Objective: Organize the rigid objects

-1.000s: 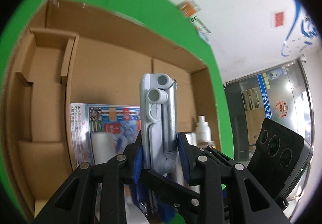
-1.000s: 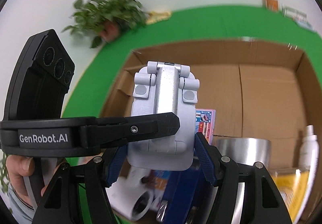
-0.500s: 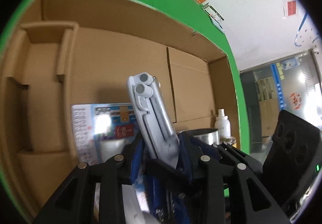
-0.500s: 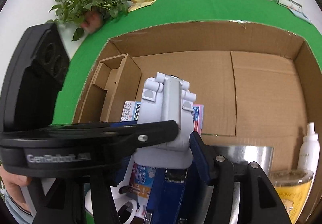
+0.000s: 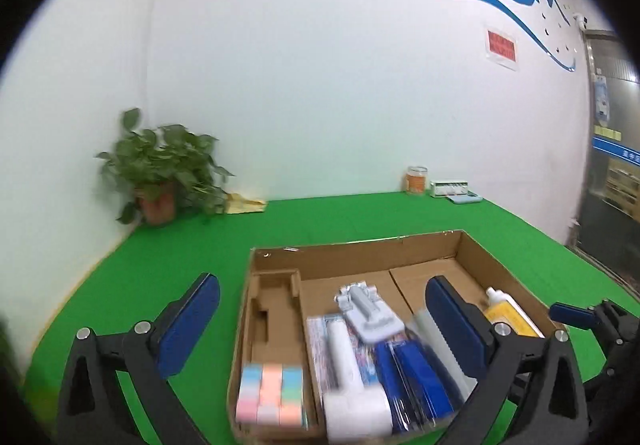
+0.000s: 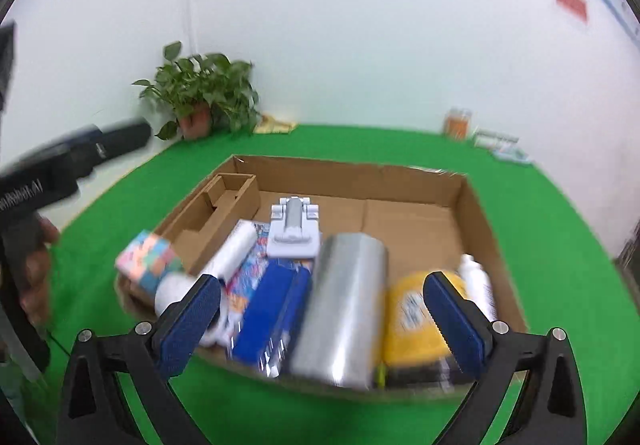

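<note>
A grey folding stand (image 5: 370, 315) (image 6: 294, 233) lies in the open cardboard box (image 5: 360, 249) (image 6: 472, 201), behind the blue packs (image 5: 412, 377) (image 6: 272, 309). My left gripper (image 5: 322, 325) is open and empty, held above the box's near side. My right gripper (image 6: 320, 319) is open and empty, above the box's front edge. The box also holds a silver can (image 6: 344, 309), a white roll (image 5: 344, 353) (image 6: 232, 253), a pastel cube (image 5: 270, 393) (image 6: 148, 257), a yellow pack (image 5: 506, 319) (image 6: 412, 309) and a white bottle (image 6: 474, 281).
The box sits on a green mat (image 5: 180, 269) (image 6: 560, 245). A potted plant (image 5: 160, 169) (image 6: 200, 93) stands in the back left corner. An orange jar (image 5: 416, 181) (image 6: 456, 123) and small boxes (image 5: 456, 191) stand by the back wall. The left device (image 6: 60, 169) shows at the right view's left edge.
Both grippers have let go of the grey stand, opened wide and pulled back and up from the box. The stand now lies in the box.
</note>
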